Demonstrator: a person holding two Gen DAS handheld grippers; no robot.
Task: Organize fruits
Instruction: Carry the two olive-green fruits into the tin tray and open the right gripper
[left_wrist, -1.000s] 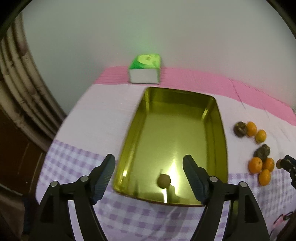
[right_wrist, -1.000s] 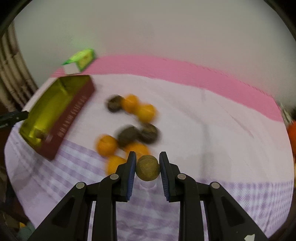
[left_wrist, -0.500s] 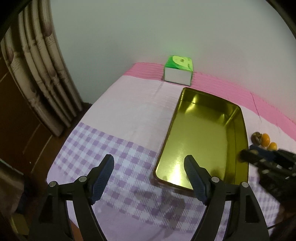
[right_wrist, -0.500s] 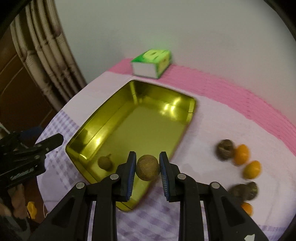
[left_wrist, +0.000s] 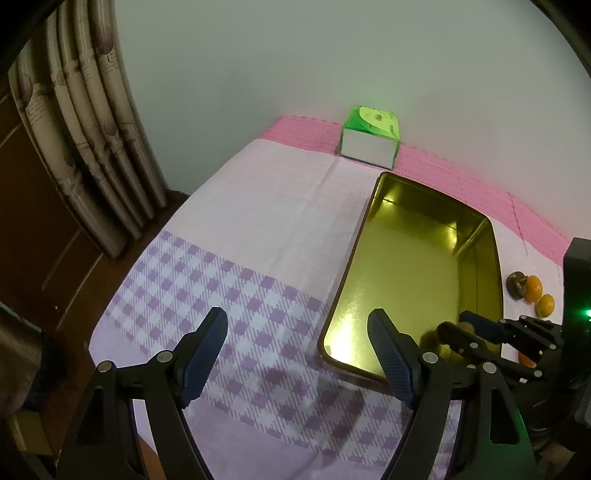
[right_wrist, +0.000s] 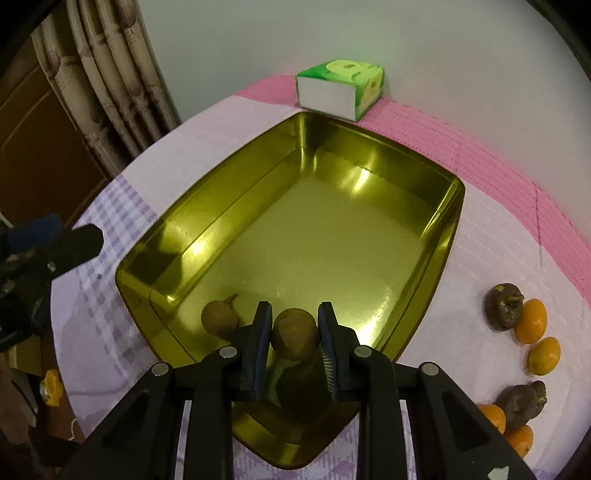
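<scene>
One brown fruit (right_wrist: 294, 333) is pinched between the right gripper (right_wrist: 294, 338) fingers, above the near corner of the gold tray (right_wrist: 448, 221). A second fruit (right_wrist: 218, 317) lies just left of them. Left gripper (left_wrist: 295, 354) fingers are spread, empty. Risk: releasing here may let the round fruit roll or strike its neighbour.

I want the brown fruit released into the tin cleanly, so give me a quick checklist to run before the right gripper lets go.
1. Right gripper grips brown fruit: ok.
2. Fruit over the gold tin, inside its rim: ok.
3. Fruit low enough to drop without bouncing: cannot tell.
4. Clear of the fruit in the tin: ok, apart.
5. Left gripper open, empty, beside the tin: ok.
6. All fruit sorted: not ok; oranges wait outside.
</scene>
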